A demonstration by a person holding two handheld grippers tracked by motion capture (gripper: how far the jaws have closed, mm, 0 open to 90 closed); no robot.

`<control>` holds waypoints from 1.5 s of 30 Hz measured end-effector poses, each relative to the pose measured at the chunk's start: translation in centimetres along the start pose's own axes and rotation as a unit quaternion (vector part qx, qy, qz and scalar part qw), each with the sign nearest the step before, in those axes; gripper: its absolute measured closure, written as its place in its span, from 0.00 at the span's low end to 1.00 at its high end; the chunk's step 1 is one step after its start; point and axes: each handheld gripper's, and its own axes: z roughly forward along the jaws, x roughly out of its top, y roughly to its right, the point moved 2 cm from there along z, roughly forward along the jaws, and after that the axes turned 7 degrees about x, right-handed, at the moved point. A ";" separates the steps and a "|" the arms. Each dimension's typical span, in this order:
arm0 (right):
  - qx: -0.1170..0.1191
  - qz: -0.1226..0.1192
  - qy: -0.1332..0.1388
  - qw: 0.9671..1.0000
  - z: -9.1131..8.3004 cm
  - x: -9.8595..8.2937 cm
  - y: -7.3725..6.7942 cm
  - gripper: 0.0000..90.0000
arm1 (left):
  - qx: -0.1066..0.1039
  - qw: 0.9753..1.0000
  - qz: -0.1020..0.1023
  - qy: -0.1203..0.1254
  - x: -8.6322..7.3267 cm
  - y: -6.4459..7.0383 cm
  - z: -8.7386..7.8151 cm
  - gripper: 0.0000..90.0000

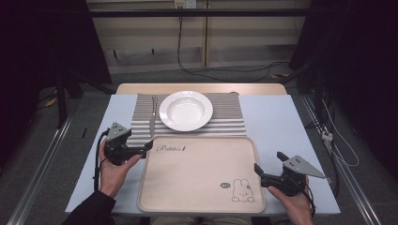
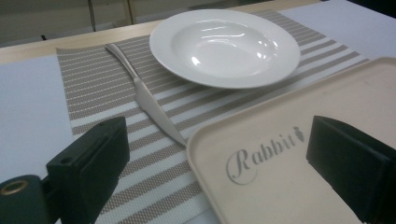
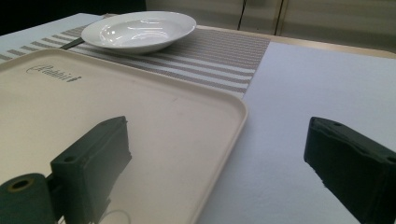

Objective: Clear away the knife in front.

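High view: beige tray point(image 1: 197, 176) sits at the near side of the table point(image 1: 281, 126), rabbit print at its near right corner, "Rabbit" lettering at its far left. Far edge of the tray overlaps the striped placemat point(image 1: 230, 119). White plate point(image 1: 186, 110) sits on the mat, centre. Knife point(image 1: 152, 119) lies on the mat just left of the plate, apart from it, blade end toward the tray.

Left gripper point(image 1: 143, 146) is held at the tray's far-left corner, jaws spread, nothing between them. Left gripper view: one jaw over the mat, the other over the tray by the lettering; knife tip point(image 2: 180, 139) ends right at the tray rim, can't tell if it touches.

Right gripper point(image 1: 270, 168) is at the tray's right edge, near side, jaws spread wide and empty. Right gripper view: left jaw over the tray point(image 3: 140, 121), right jaw over bare table point(image 3: 299, 93), tray rim running between them.
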 end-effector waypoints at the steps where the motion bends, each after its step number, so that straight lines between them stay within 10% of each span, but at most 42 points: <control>1: 0.000 -0.001 0.000 1.000 0.0 0.0 0.0 0.08 | -0.001 1.000 0.001 -0.003 0.1 -0.1 0.1 0.06; 45: 0.007 0.001 -0.008 1.000 0.2 -0.1 0.0 0.07 | 0.046 0.998 0.005 -0.046 8.1 -4.2 9.0 0.10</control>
